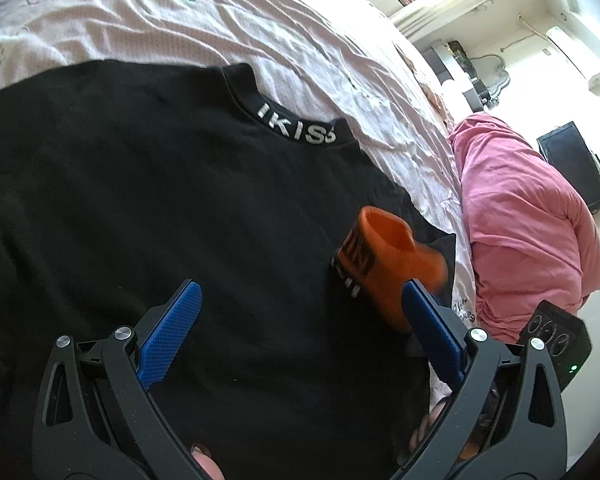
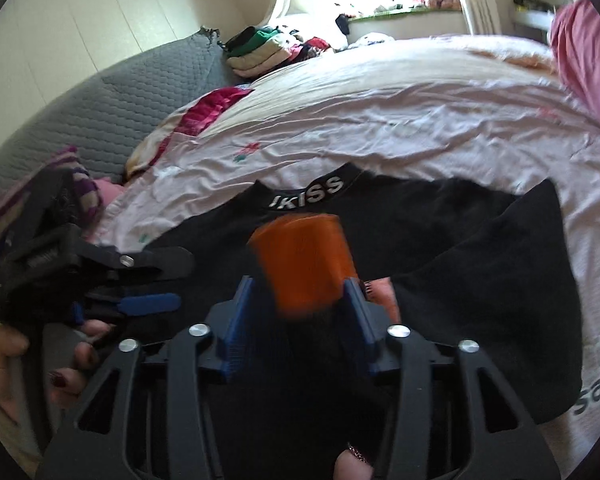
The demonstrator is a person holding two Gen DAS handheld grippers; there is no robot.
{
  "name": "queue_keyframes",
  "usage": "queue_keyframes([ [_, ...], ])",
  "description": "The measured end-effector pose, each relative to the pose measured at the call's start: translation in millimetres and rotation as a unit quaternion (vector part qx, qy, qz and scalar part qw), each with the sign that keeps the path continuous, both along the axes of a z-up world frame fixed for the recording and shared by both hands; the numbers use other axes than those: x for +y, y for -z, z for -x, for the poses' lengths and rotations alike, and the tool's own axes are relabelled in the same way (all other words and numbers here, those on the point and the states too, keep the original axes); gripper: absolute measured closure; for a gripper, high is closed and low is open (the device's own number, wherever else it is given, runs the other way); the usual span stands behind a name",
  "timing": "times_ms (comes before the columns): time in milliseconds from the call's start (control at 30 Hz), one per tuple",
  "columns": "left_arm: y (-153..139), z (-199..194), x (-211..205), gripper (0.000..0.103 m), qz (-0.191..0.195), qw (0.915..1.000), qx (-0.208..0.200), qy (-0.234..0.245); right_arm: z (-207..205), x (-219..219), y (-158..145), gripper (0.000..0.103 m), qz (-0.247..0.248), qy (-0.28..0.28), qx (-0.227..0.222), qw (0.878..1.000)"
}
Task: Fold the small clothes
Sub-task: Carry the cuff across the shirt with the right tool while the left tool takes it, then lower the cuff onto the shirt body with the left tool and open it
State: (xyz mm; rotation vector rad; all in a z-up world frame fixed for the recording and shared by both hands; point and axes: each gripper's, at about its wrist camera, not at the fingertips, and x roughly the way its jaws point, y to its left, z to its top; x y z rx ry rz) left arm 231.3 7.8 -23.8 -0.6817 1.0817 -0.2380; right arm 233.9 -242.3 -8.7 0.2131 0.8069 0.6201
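Left wrist view: left gripper [image 1: 296,320] spread wide, nothing between blue pads, hovering over black shirt [image 1: 140,208] lying flat on pink bedsheet [image 1: 260,24]. Orange sock [image 1: 384,256] at right, on shirt's right edge, blurred.

Right wrist view: right gripper [image 2: 300,280] partly parted, orange sock [image 2: 304,260] between pads; contact unclear from blur. Black shirt [image 2: 460,248] under it, collar on far side. Left gripper [image 2: 148,280] near left, unclenched.
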Motion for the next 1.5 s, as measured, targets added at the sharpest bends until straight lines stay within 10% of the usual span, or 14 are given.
queue_keyframes([
  [333,22.4,-9.0,-38.8,0.035,0.021,0.9984,0.032,0.041,-11.9,-64.2,-25.3,0.052,-0.032,0.092,-0.009,0.995],
  [567,25.3,-13.7,-52.4,0.096,-0.006,0.9986,0.025,0.045,-20.2,-104.6,-33.3,0.050,-0.039,0.143,-0.009,0.989],
  [1067,-81.7,1.2,-7.8,0.097,-0.057,0.9904,-0.125,0.010,-35.7,-166.8,-12.6,0.047,-0.064,0.233,0.058,0.969],
  [1500,-76.4,18.8,33.0,0.097,-0.098,0.9881,-0.115,-0.029,-35.3,-138.6,-9.2,0.047,-0.014,0.213,0.054,0.975],
])
